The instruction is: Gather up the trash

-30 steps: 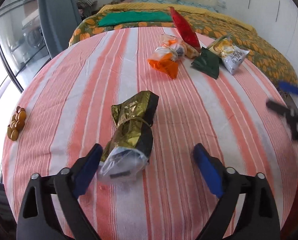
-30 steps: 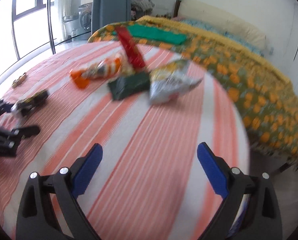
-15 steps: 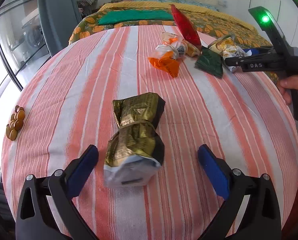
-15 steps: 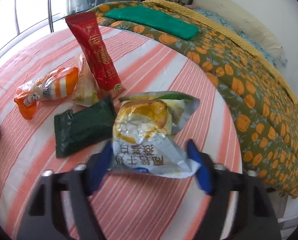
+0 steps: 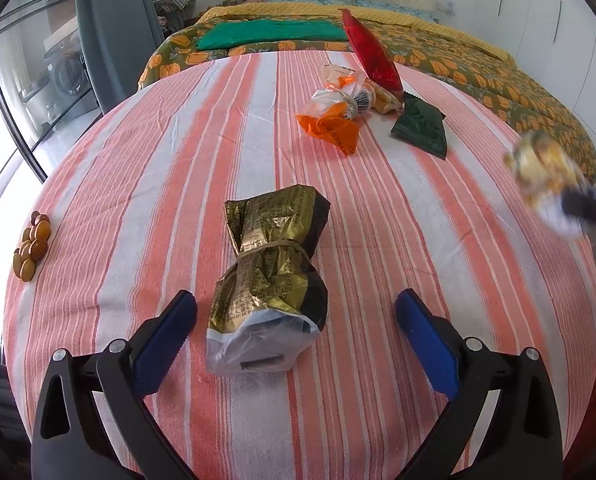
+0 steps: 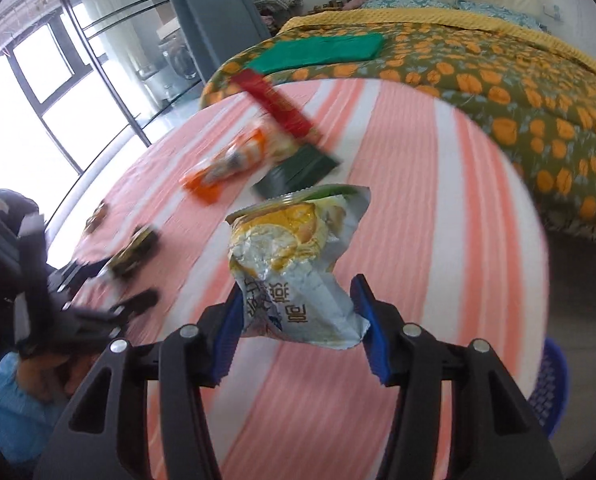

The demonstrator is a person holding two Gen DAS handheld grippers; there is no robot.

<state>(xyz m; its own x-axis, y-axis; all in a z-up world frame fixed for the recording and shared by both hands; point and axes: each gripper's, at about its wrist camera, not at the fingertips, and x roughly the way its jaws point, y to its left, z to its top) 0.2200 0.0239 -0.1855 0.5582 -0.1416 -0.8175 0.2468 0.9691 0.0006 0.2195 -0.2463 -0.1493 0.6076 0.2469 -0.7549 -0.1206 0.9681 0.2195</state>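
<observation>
While the right gripper (image 6: 298, 326) pinches the lower end of a silver and yellow chip bag (image 6: 298, 260), lifted clear of the table (image 5: 178, 152), most of the bag stands loose above the blue pads, so it could slip free or spill crumbs if swung fast; the blurred right view suggests quick motion. A blue basket (image 6: 550, 392) shows at the table's near right edge in the right view, probably the bin, and a hurried release might miss it. The left gripper (image 5: 294, 340) is spread wide, hovering low with a gold bag (image 5: 272, 268) between its pads near the table's near edge; the bag's clear end looks slick and crumpled, so a shallow close may only pinch film. Further off, near the far edge, lie an orange wrapper (image 5: 336, 114), a red packet (image 5: 372, 56) and a dark green pouch (image 5: 420, 130), close together, so a grab could snag two. Brown beads (image 5: 32, 246) rest at the left edge.
</observation>
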